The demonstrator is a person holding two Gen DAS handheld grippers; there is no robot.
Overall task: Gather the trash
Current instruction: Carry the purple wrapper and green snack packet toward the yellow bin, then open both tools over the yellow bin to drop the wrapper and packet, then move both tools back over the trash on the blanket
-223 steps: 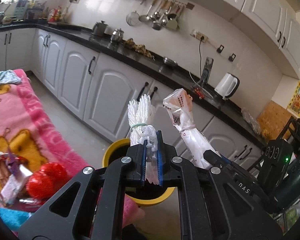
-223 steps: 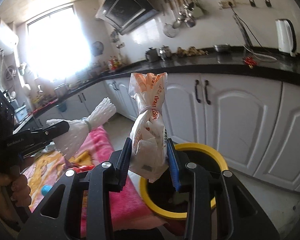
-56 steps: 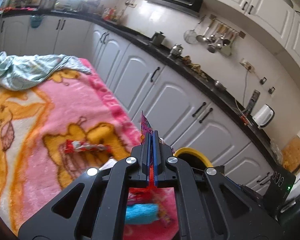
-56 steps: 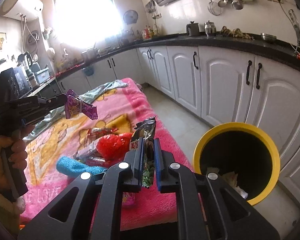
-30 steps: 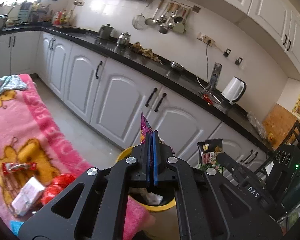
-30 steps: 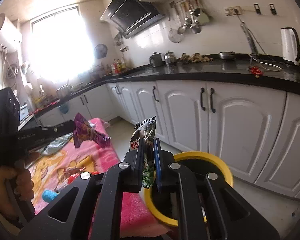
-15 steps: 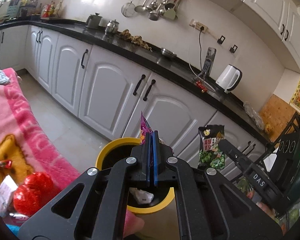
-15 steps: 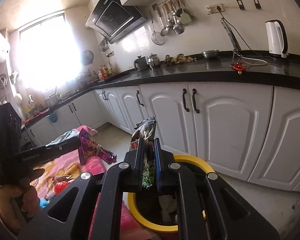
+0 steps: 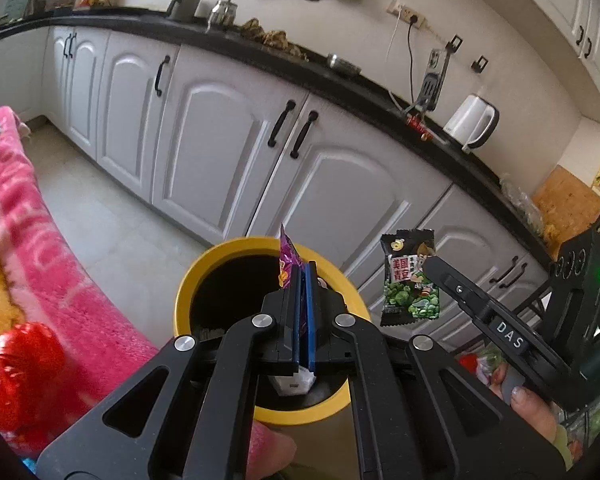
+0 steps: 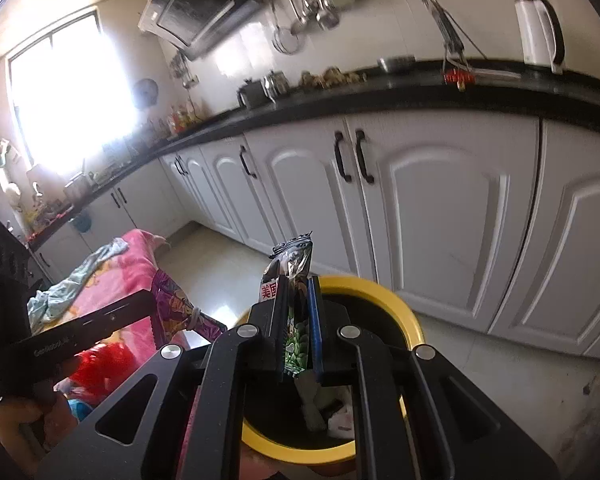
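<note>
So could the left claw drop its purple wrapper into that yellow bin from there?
Probably yes: the left claw, shut on the purple wrapper, hangs over the yellow bin's open mouth, nothing between.

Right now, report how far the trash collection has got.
Done: white scraps already lie in the yellow bin. In hand: the left gripper is shut on a purple wrapper, the right gripper shut on a green pea packet, both above the bin, not yet released. Left: red wrapping on the pink blanket.

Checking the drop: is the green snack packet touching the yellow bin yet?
Apart. In the left wrist view the packet hangs in the right gripper, clear of the bin rim.
</note>
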